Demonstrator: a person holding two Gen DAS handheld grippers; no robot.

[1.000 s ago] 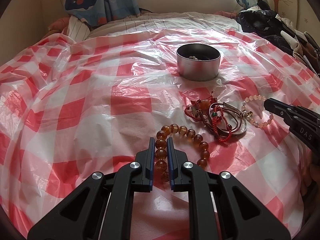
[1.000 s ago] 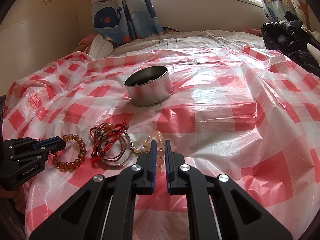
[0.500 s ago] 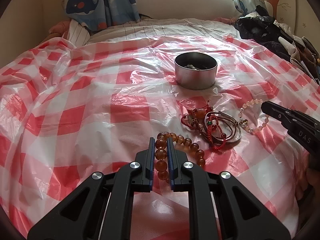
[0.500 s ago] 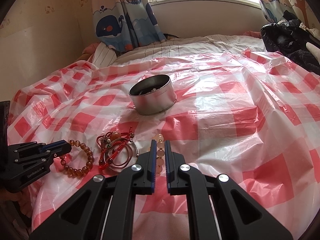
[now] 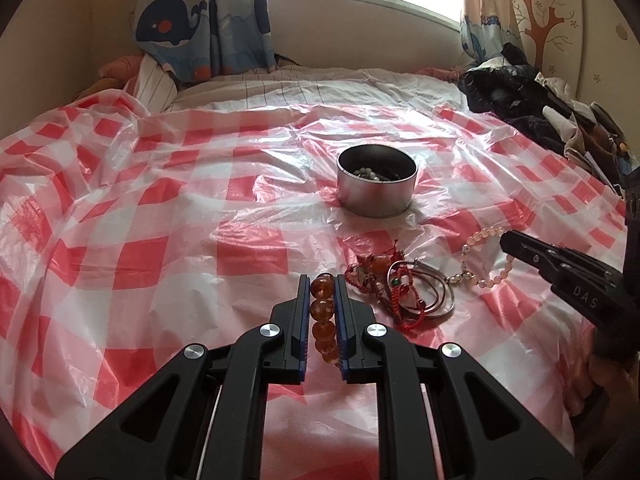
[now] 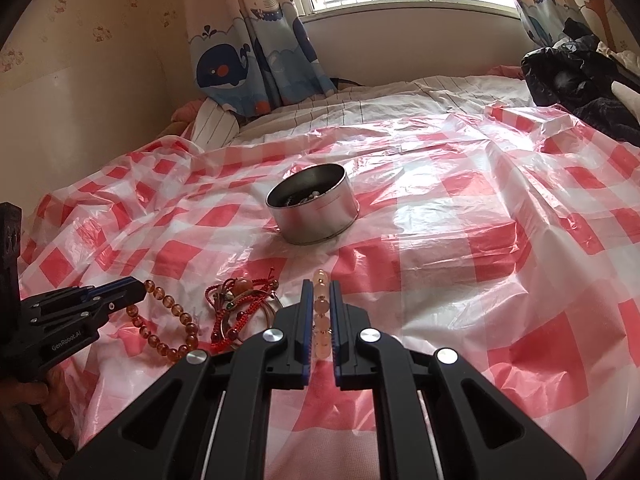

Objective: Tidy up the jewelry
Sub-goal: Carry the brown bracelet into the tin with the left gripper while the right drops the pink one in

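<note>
- On the red-and-white checked plastic sheet [image 5: 168, 256] spread over the bed, my two grippers work side by side at the near edge.
- My left gripper [image 5: 322, 280] is clenched on the amber bead bracelet [image 5: 322, 308]; its beads sit in a row between my pads, and in the right wrist view the rest of the loop [image 6: 168, 324] hangs down to the sheet.
- My right gripper [image 6: 320, 286] is clamped on the pale pink bead bracelet [image 6: 321, 304], its beads stacked between my fingers.
- Between the two bracelets lies a tangle of red cord bracelets and metal bangles [image 5: 400, 292], resting on the sheet.
- Farther away, near the middle of the sheet, stands a round metal tin [image 5: 376, 186], open, with some pale beads inside.
- At the far right lies a heap of dark clothes [image 5: 520, 100]; whale-print curtains [image 5: 200, 20] hang at the far left.
</note>
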